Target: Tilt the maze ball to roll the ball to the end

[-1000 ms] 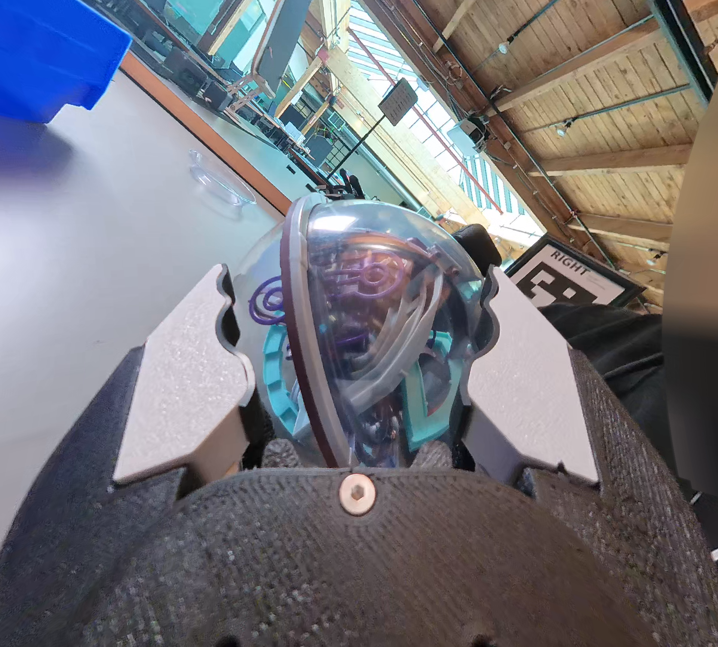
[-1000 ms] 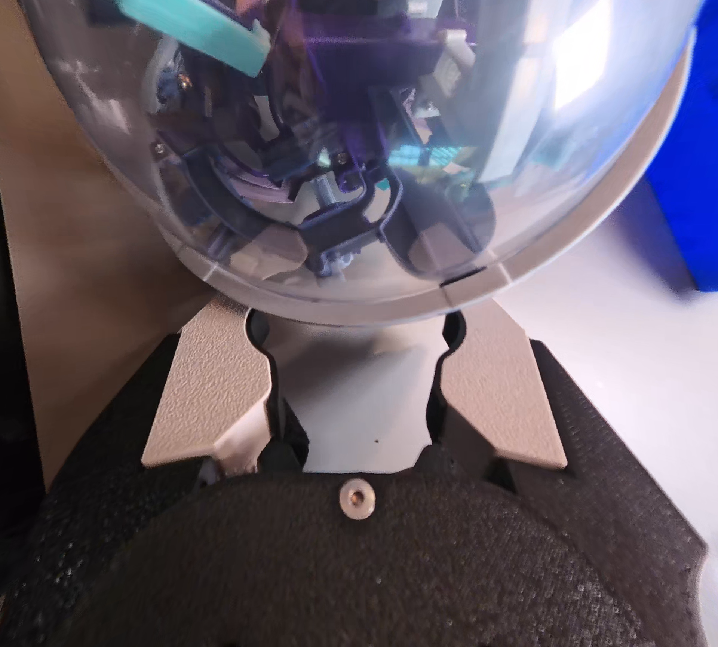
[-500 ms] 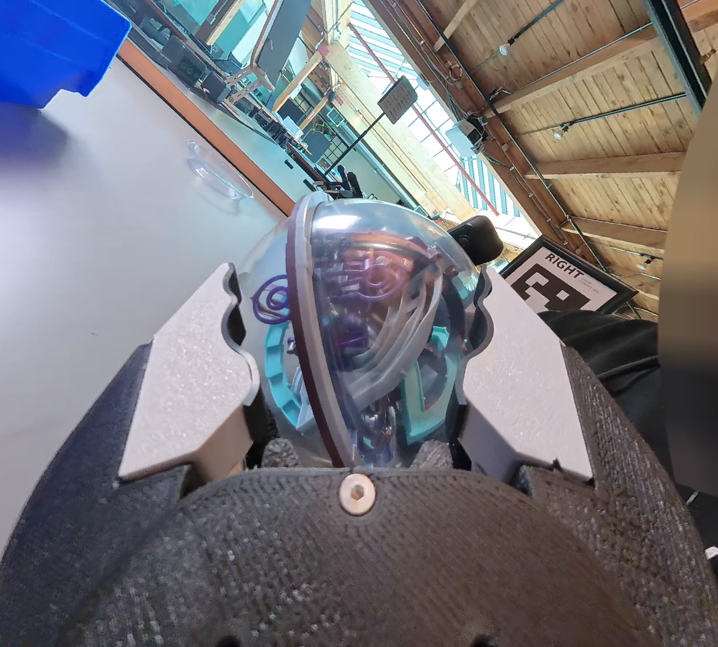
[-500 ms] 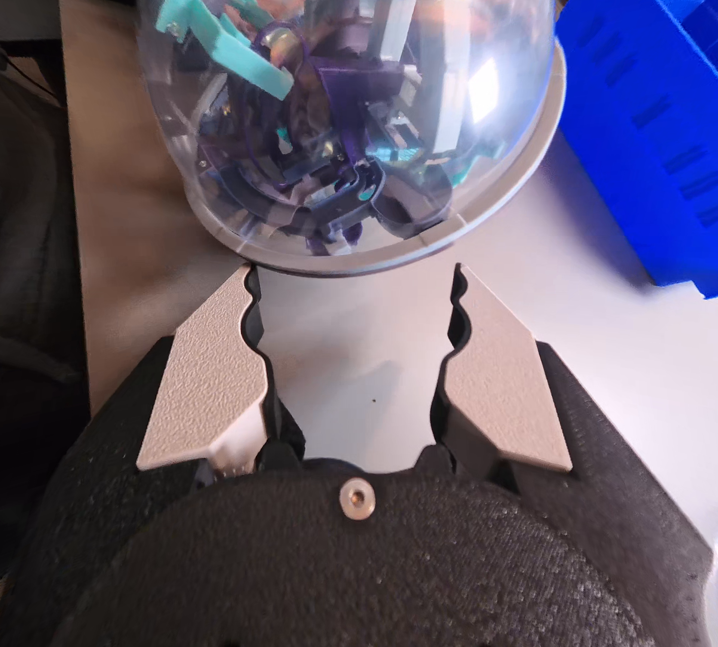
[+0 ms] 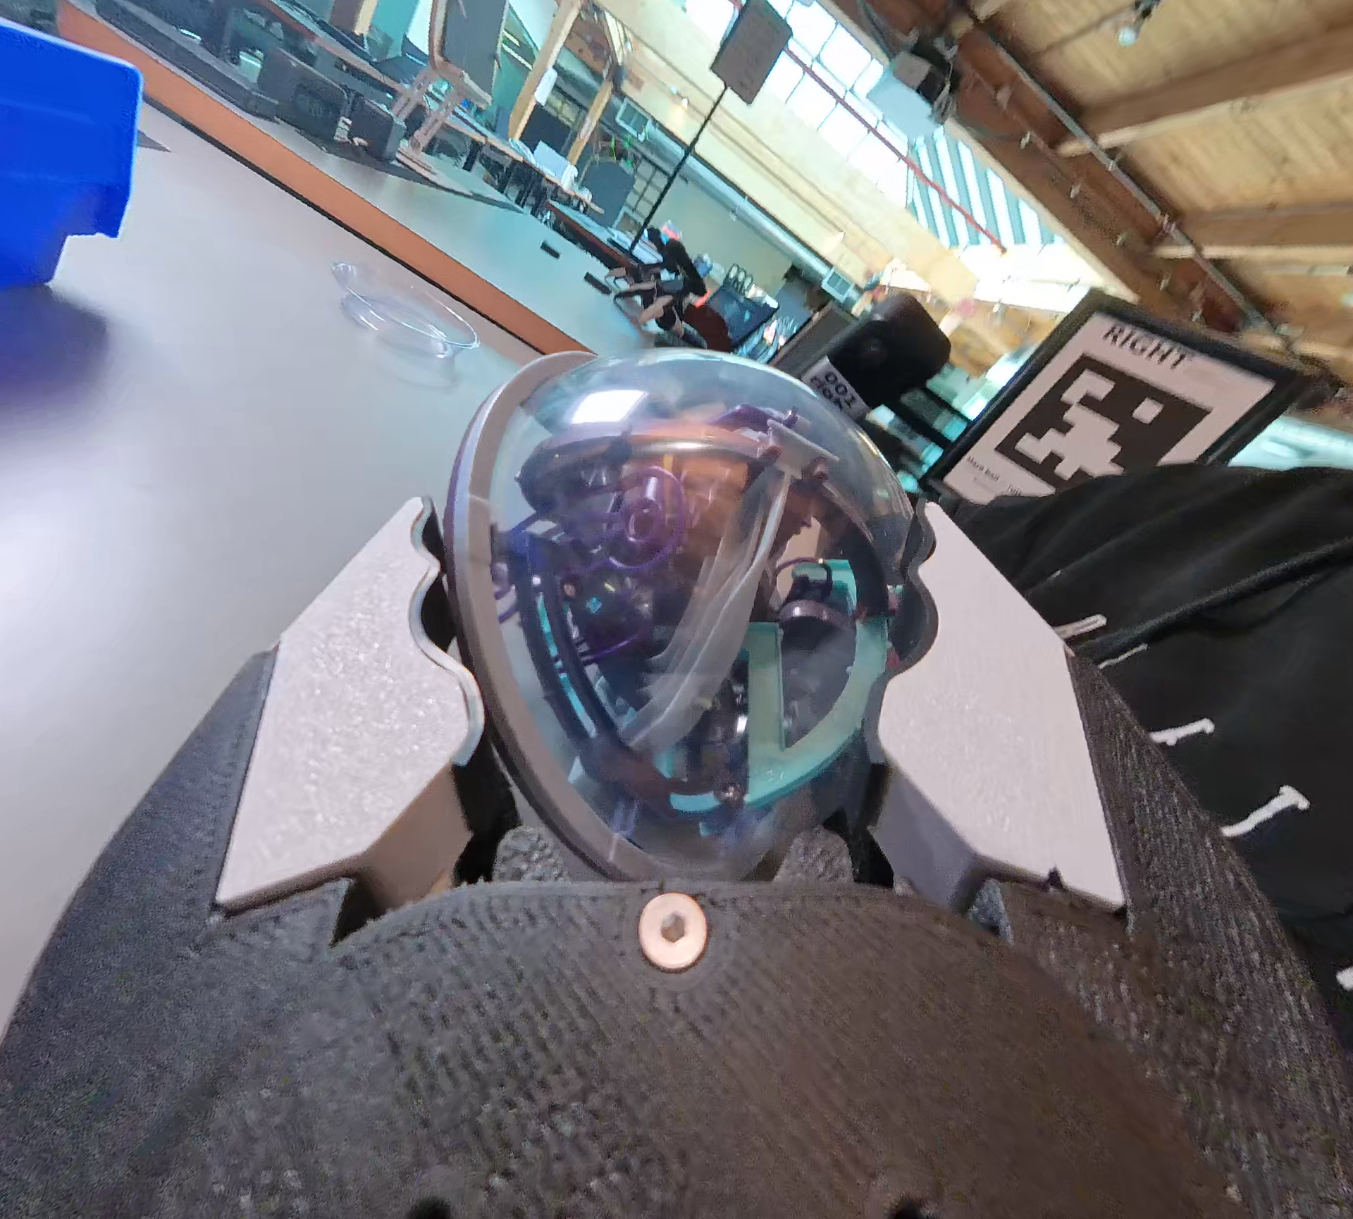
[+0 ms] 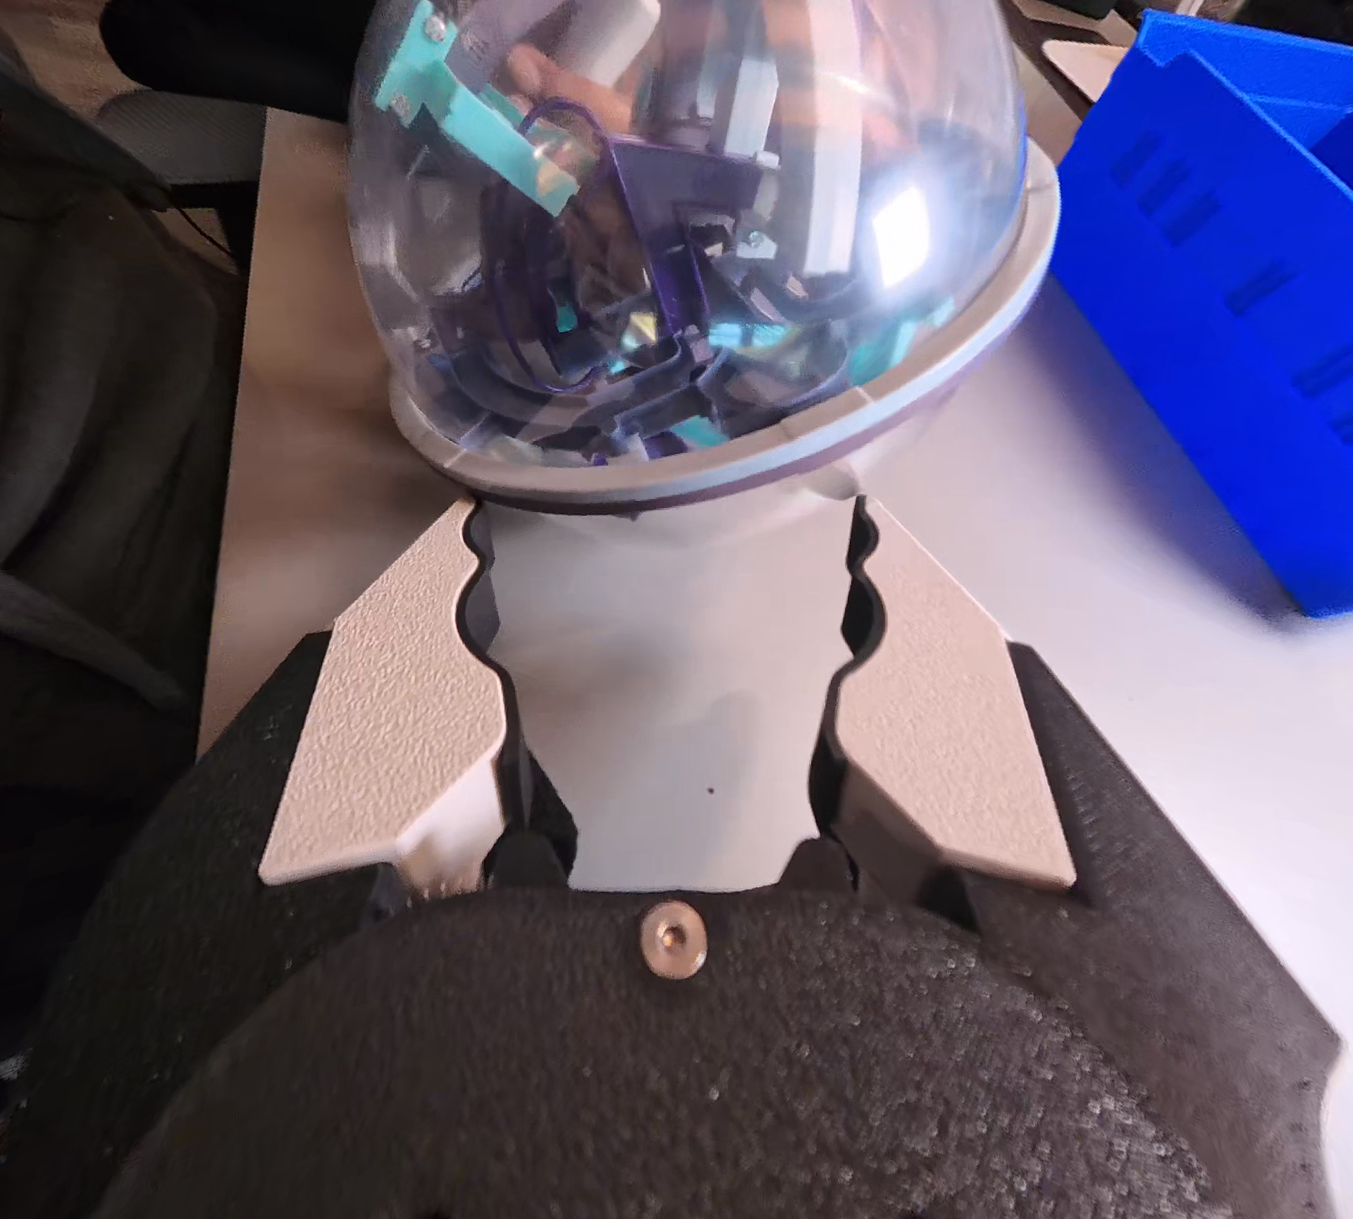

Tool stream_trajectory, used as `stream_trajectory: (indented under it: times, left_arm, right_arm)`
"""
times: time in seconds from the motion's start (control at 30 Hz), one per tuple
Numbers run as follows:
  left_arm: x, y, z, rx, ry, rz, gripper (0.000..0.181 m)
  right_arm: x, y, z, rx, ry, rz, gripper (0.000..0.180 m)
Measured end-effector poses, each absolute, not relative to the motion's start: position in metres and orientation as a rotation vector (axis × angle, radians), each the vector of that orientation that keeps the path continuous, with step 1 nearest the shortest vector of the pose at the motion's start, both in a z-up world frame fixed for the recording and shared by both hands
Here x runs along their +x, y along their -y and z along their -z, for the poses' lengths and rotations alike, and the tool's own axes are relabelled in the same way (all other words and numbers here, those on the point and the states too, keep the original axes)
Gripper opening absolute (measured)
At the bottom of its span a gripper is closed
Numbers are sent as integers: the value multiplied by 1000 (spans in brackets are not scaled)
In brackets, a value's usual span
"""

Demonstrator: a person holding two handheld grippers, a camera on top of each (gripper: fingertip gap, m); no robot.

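Observation:
The maze ball is a clear sphere with a grey seam ring and purple, teal and grey tracks inside. My left gripper is shut on it, one finger on each side, and holds it tilted above the white table. In the right wrist view the maze ball sits just beyond my right gripper, which is open and empty, fingertips close under the seam ring. I cannot pick out the small ball inside. The right gripper's camera and marker board show behind the sphere in the left wrist view.
A blue bin stands on the table to the right of the sphere; it also shows at the far left in the left wrist view. A clear shallow dish lies near the table's far edge. Dark clothing is at the right.
My right gripper has pulled back from the sphere, which now looks smaller and farther. The left gripper has rotated with the ball, so the seam ring sits more to the left.

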State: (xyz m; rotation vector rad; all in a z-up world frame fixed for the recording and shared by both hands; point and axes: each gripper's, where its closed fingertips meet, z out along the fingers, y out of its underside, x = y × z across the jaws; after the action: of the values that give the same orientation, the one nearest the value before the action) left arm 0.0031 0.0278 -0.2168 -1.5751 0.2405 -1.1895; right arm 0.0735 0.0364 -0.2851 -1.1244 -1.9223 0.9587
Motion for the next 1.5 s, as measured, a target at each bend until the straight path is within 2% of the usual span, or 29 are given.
stream_trajectory:
  times: [0.4, 0.97, 1.5]
  left_arm:
    - [6, -46, 207, -1656, -622, 1084, 125]
    - [6, -55, 205, -1722, -584, 1048, 122]
    - [26, -45, 201, -1702, -666, 913, 120]
  right_arm:
    - [63, -59, 293, -1173, 1955, -985, 90]
    - [62, -64, 297, -1167, 1960, -921, 87]
    - [91, -51, 291, -1086, 1937, -737, 93]
